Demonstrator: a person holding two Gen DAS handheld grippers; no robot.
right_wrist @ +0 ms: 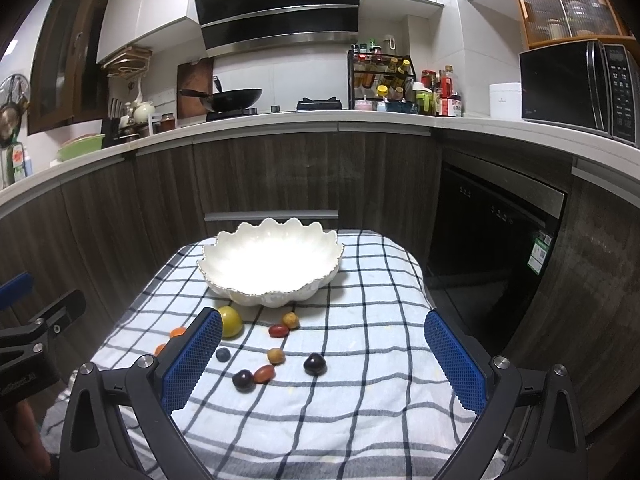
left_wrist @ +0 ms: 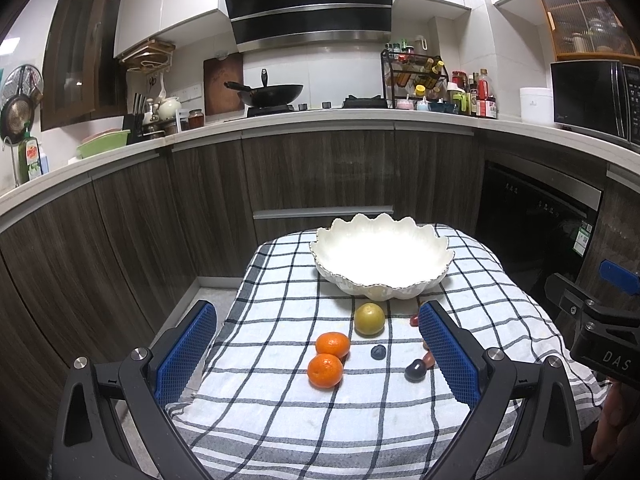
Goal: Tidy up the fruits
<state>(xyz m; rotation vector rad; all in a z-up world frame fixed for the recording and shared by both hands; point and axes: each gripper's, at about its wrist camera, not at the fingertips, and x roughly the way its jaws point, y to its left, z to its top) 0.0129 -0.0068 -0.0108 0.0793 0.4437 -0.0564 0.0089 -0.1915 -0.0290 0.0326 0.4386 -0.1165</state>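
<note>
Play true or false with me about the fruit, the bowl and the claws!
1. The white bowl has fruit in it. False: it is empty.
2. Two oranges sit side by side on the checked cloth. True.
3. The left claw is squeezing an orange. False: it is open and holds nothing.
4. The green-yellow fruit lies in front of the bowl. True.
5. The right claw is open. True.
</note>
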